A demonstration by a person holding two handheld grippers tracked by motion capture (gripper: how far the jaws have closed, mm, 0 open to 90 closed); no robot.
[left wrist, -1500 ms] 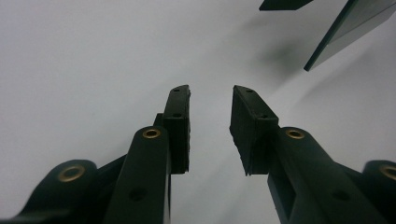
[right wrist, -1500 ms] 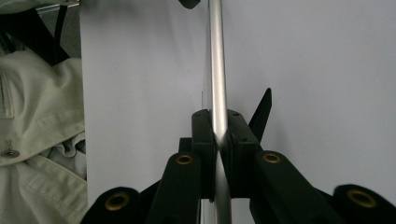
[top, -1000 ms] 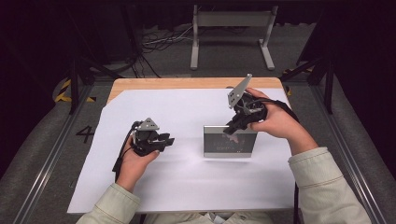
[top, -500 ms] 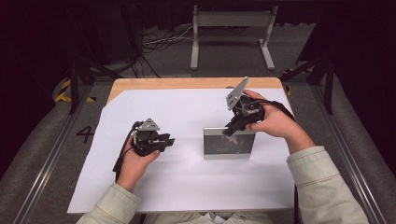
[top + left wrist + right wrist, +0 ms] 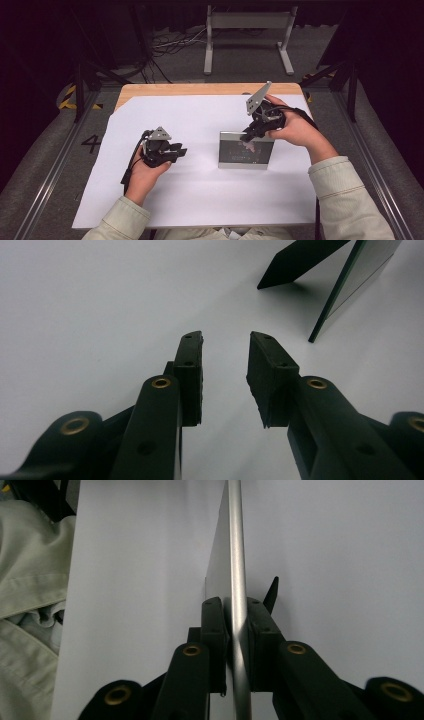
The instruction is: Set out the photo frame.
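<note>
1. A silver-framed picture frame (image 5: 246, 150) is standing upright on the white sheet (image 5: 200, 200) covering the bench (image 5: 200, 89), right of the middle in the high view, with its glass face turned toward the person.
2. The right hand-held gripper (image 5: 248, 135) is reaching down onto the frame's top edge from behind, near the frame's right half, with the person's right hand (image 5: 295, 131) wrapping its body.
3. In the right gripper view, the frame's thin metal edge (image 5: 236, 580) is running straight up between the two black jaws, and both pads (image 5: 215, 630) are sitting against it, one on each side.
4. The right jaws have just been opening a little, yet the frame's edge is lying between them and the pads are looking pressed on it.
5. A dark prop leg (image 5: 270, 594) is sticking out behind the frame on its right in that view.
6. The left hand-held gripper (image 5: 176, 150) is resting low over the sheet left of the frame, well apart from it, held in the person's left hand (image 5: 147, 172).
7. In the left gripper view, its jaws are standing apart with bare white sheet between them, gripping nothing (image 5: 225, 375).
8. In that view the frame (image 5: 357, 280) is showing edge-on at the upper right, leaning on its black stand (image 5: 300, 260).
</note>
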